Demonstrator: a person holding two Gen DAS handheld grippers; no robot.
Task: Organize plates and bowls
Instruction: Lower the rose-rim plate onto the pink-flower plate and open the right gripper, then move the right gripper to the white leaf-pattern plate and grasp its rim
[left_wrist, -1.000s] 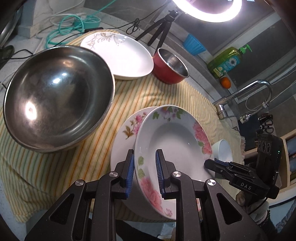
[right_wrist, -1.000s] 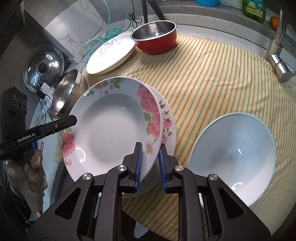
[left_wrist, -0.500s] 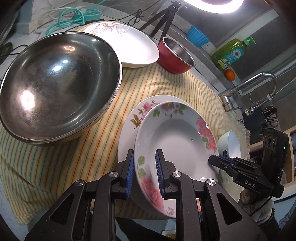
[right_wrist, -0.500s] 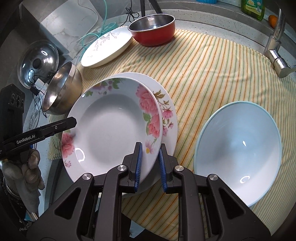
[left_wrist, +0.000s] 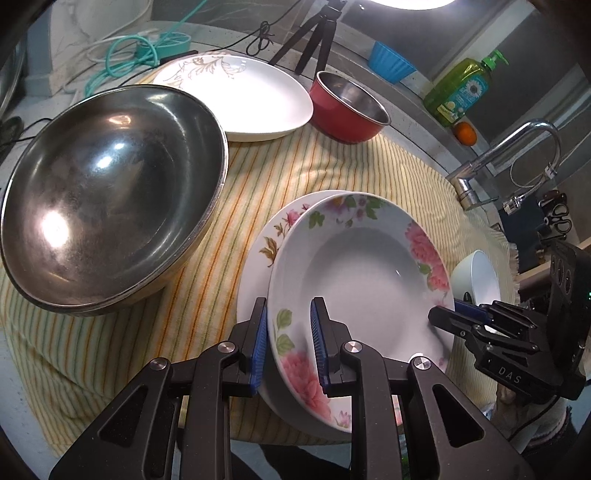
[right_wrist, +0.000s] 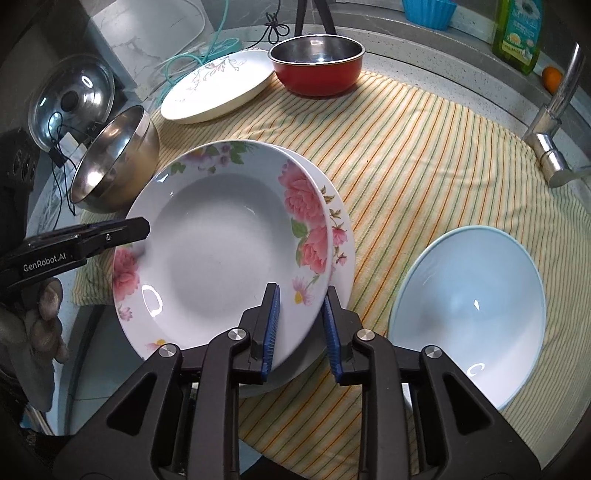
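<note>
Right claw (right_wrist: 301, 325) is opening off the rose plate (right_wrist: 221, 251), left claw (left_wrist: 288, 343) clamps its rim; one-sided hold risks sliding off the lower plate (right_wrist: 341, 236).

I worked in a home kitchen: a chrome tap (left_wrist: 517, 155) stood behind the striped cloth (left_wrist: 332, 173), with dish soap (left_wrist: 460, 90) just beside that tap.

left gripper (left_wrist: 287, 341) clamped, right gripper (right_wrist: 301, 328) opening
</note>
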